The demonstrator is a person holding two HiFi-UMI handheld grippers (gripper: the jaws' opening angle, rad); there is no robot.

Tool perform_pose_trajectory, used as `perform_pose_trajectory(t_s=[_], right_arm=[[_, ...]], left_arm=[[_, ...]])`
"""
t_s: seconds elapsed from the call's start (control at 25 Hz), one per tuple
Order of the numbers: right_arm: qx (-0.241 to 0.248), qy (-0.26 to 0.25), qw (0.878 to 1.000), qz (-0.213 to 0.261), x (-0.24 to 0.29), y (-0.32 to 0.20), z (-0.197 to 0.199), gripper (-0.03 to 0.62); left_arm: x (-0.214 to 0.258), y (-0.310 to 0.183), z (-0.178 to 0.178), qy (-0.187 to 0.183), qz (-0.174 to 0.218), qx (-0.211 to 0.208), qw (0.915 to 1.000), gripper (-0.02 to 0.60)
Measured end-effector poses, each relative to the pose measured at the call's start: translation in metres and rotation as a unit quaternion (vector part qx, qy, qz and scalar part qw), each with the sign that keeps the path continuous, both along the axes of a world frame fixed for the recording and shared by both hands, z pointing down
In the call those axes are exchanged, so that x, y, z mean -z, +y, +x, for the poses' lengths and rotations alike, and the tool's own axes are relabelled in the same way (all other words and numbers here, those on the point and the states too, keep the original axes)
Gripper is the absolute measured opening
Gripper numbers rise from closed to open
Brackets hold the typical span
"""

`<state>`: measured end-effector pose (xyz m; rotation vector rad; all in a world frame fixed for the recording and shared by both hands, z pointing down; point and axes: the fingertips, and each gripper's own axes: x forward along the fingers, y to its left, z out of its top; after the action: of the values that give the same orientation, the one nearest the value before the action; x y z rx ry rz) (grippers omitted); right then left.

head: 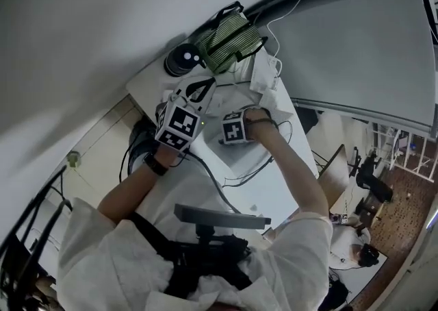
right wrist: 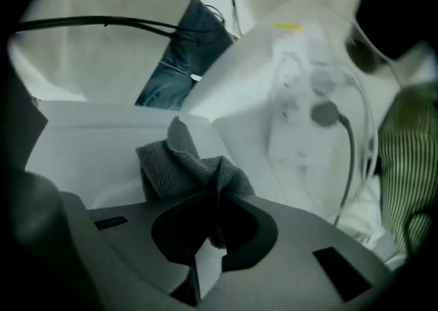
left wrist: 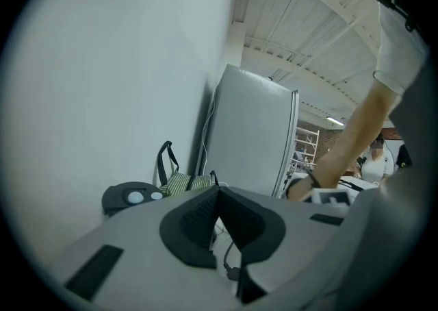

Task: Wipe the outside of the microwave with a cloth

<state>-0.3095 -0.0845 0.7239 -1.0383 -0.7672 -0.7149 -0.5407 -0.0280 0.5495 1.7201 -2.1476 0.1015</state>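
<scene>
The right gripper (right wrist: pixel 217 196) is clenched on a grey cloth (right wrist: pixel 191 162). The cloth bunches up at 12 o'clock from the jaws and lies against a white surface that appears to be the microwave (right wrist: pixel 89 152). At 2 o'clock from this gripper a white power strip (right wrist: pixel 294 97) lies with a grey plug (right wrist: pixel 325 112) in it, and at 3 o'clock the edge of a green striped bag (right wrist: pixel 410 159) shows.

The left gripper (left wrist: pixel 219 190) is closed with its 2 jaws meeting and nothing between them. In the left gripper view the striped bag stands at 11 o'clock, with a black round device (left wrist: pixel 133 196) just beside it at 10 o'clock, against the wall. A tall grey panel (left wrist: pixel 253 138) rises at 12 o'clock.

In the head view both grippers sit side by side over the white table (head: pixel 147 83), the left at 9 o'clock of the right.
</scene>
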Motion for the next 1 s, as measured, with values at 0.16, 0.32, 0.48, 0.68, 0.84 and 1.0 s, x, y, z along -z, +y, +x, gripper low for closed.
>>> perform_pose_trajectory(t_s=[0.16, 0.32, 0.48, 0.68, 0.84, 1.0], right_arm=[[0.018, 0.005, 0.993, -0.116, 0.006, 0.098, 0.017, 0.016], [0.034, 0.001, 0.987, -0.154, -0.007, 0.118, 0.017, 0.017], [-0.013, -0.017, 0.998, -0.054, -0.033, 0.018, -0.009, 0.015], [-0.091, -0.007, 0.993, 0.07, -0.037, -0.11, -0.019, 0.015], [-0.099, -0.008, 0.981, 0.164, -0.035, -0.168, -0.025, 0.016], [-0.077, 0.001, 0.985, 0.156, -0.066, -0.154, -0.025, 0.016]], left_arm=[[-0.004, 0.004, -0.01, 0.0, -0.006, 0.012, 0.9999, 0.023], [-0.012, -0.006, -0.015, 0.002, -0.002, 0.009, 1.0, 0.023], [-0.016, -0.016, -0.007, 0.004, -0.007, -0.004, 1.0, 0.023], [-0.022, -0.018, -0.002, 0.006, -0.026, -0.009, 0.9996, 0.023], [-0.023, -0.016, -0.007, 0.007, -0.029, -0.002, 0.9996, 0.023], [-0.029, -0.015, -0.012, 0.01, -0.034, 0.003, 0.9994, 0.023]])
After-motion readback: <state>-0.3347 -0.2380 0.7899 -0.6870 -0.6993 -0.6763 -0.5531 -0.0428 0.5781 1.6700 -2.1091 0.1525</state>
